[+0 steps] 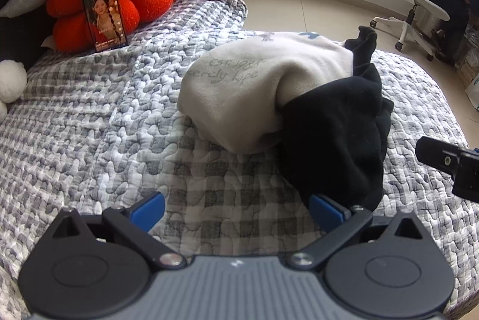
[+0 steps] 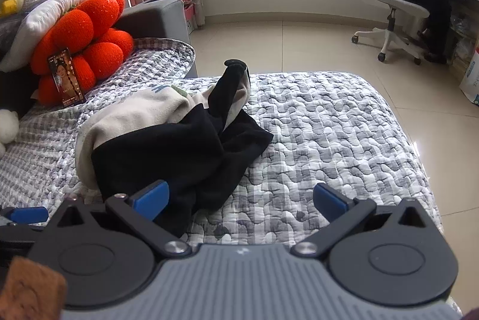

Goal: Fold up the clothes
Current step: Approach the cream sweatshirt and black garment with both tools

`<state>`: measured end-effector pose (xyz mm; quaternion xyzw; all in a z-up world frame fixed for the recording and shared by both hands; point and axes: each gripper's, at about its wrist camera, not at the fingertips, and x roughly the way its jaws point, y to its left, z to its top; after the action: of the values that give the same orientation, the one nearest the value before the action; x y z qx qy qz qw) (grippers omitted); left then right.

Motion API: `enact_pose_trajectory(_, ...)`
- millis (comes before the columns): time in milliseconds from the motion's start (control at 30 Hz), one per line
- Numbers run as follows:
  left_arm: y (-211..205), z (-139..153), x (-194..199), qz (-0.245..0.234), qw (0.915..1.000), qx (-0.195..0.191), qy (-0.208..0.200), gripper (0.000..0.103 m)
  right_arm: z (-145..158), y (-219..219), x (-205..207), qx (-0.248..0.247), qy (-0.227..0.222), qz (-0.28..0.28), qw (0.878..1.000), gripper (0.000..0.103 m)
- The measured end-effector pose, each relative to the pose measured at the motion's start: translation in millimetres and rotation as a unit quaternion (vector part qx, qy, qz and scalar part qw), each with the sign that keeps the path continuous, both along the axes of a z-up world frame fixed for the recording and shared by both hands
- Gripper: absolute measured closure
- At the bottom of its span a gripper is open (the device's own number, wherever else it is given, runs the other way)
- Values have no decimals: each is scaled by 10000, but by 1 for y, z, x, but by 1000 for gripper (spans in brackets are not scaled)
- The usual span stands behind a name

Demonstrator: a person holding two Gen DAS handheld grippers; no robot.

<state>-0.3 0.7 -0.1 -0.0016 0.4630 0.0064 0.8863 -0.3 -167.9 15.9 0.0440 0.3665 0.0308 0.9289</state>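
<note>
A crumpled sweater (image 1: 239,86) (cream body, black sleeves) lies heaped on the bed (image 1: 89,125). Both the left tongs (image 1: 236,213) and right tongs (image 2: 239,200) hover spread wide, gripping nothing.

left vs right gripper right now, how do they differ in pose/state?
The left gripper hovers over bare quilt, with only its right fingertip near the garment's black part. The right gripper sits further right, its left fingertip overlapping that black fabric in view; contact is unclear. Shared: both are open wide, empty, and pointed at the crumpled cream-and-black garment.
</note>
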Motion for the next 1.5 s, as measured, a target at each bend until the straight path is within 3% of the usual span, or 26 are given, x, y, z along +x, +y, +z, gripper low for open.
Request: enact_pose_trajectory(1500, 21, -6, -4, 242, 9996, 97, -78, 0, -12, 13, 10, 72, 253, 97, 9996, 0)
